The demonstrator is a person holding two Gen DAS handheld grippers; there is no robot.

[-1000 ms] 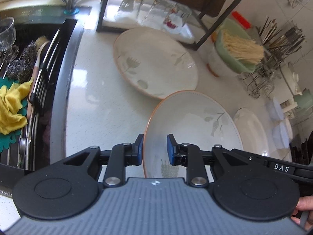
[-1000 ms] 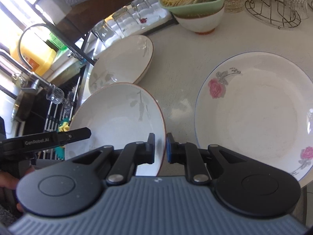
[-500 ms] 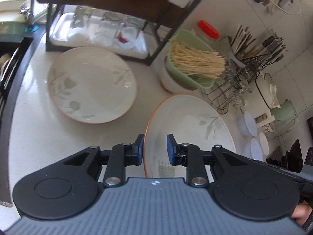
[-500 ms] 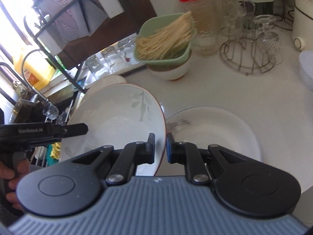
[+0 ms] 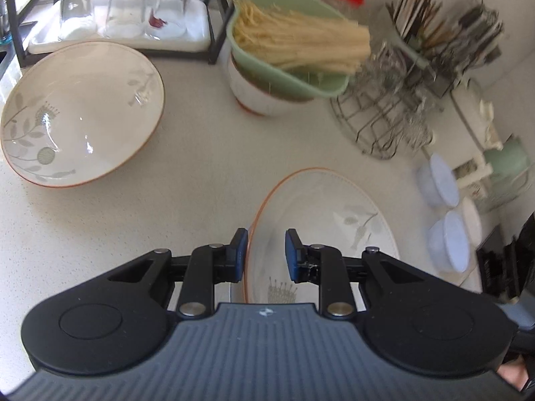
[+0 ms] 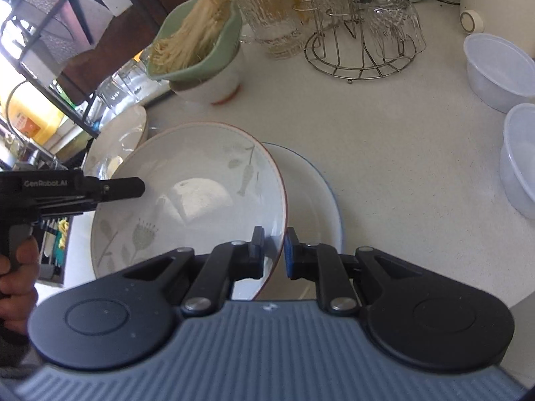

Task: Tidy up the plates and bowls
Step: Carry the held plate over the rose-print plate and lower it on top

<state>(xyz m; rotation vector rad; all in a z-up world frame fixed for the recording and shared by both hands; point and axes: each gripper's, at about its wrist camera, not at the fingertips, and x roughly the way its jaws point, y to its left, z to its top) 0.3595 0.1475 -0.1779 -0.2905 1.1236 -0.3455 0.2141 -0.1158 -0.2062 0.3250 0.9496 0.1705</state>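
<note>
A white leaf-patterned plate with an orange rim (image 5: 321,220) (image 6: 190,200) is held between both grippers. My left gripper (image 5: 265,250) is shut on its left edge; my right gripper (image 6: 274,250) is shut on its right edge. The plate hangs tilted over a blue-rimmed plate (image 6: 314,197) lying on the counter. A second leaf-patterned plate (image 5: 80,113) (image 6: 113,143) lies on the counter to the left. The left gripper's body (image 6: 77,187) shows in the right wrist view.
A green colander of noodles (image 5: 291,46) sits in a white bowl. A wire glass rack (image 6: 364,40), plastic tubs (image 6: 501,67), a cutlery holder (image 5: 444,26) and a shelf frame with upturned glasses (image 5: 120,6) stand around the white counter (image 5: 200,173).
Both grippers have carried the leaf plate right, away from the sink, and over the blue-rimmed plate. The sink has left the left view.
</note>
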